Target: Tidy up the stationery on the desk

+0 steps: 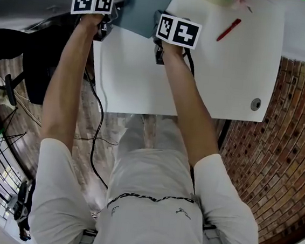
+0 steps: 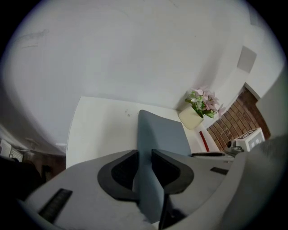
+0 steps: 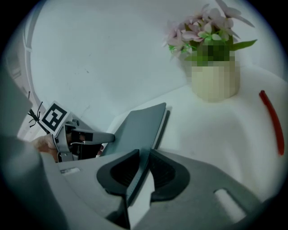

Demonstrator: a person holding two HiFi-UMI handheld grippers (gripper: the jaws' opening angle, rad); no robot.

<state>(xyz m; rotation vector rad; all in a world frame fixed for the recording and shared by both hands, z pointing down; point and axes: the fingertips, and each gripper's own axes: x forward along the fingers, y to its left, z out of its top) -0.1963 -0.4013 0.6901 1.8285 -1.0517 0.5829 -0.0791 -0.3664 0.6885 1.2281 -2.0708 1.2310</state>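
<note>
The left claw [image 2: 144, 155] and the right claw [image 3: 144, 153] each clench an edge of the grey book [image 2: 162, 132], which stretches ahead of both. This looks like the pick-up step. Next probably calls for a matched, level lift. A pen [image 3: 272, 119] waits to the right.

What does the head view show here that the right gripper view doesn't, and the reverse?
Head view only: the person's arms, the brick floor, the cable hole. Right gripper view only: the right gripper's fingers clamped on the grey book, and the cream flower pot. Both: the grey book, the red pen, the left gripper, the white desk.
</note>
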